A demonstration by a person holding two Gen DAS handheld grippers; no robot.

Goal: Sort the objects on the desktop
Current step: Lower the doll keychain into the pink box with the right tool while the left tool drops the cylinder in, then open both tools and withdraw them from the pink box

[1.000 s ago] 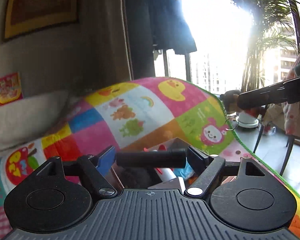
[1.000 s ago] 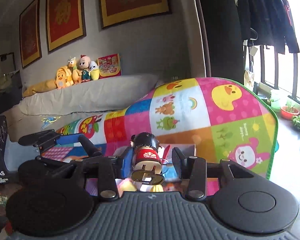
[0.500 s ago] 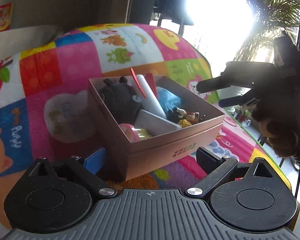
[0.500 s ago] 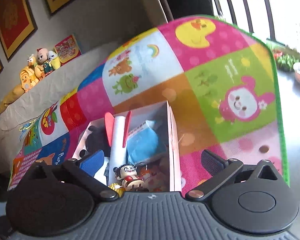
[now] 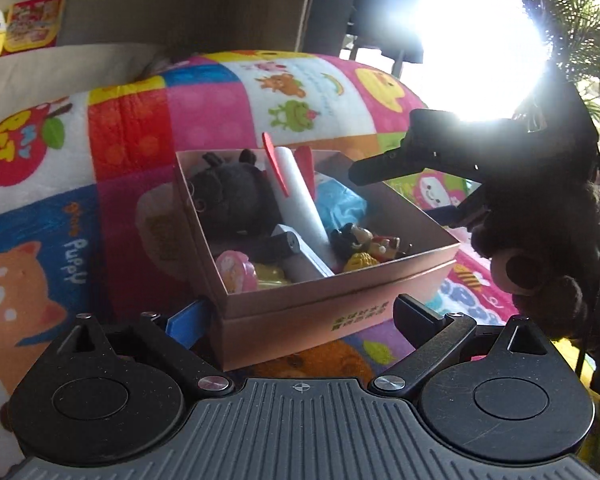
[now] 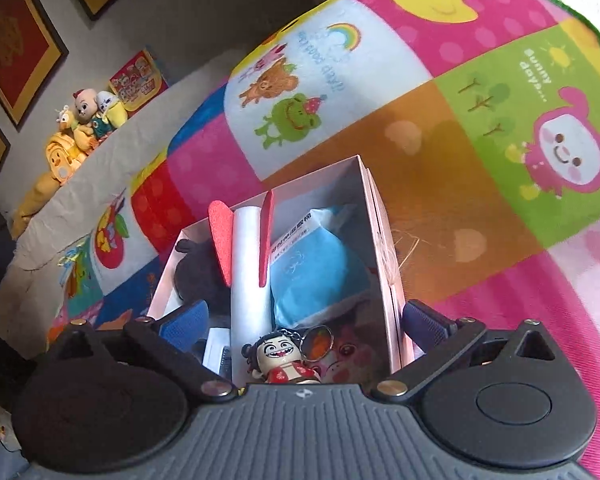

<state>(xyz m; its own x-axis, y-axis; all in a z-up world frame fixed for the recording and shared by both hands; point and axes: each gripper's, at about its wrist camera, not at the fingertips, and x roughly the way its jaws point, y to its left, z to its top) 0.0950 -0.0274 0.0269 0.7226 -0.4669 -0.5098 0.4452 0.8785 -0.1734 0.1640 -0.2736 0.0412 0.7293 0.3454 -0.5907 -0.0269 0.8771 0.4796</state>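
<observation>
Left wrist view is showing the pink box [image 5: 320,304] sitting on the patchwork blanket [image 5: 132,136]; the left tool [image 5: 300,320] is hovering just before the box's near wall, jaws standing wide with nothing gripped; the right tool [image 5: 404,188] is hanging over the box's far right corner, equally wide and empty; inside the box the figurine keychain [image 6: 284,360] is lying beside the white roll [image 6: 246,264], the blue packet [image 6: 316,268] and the black plush [image 5: 232,196].

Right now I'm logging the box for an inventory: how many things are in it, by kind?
Inside the pink box:
Plush toys: 1
White rolls with red fins: 1
Blue packets: 1
Doll keychains: 1
Black cylinders: 1
Pink-yellow toys: 1
Total: 6
</observation>
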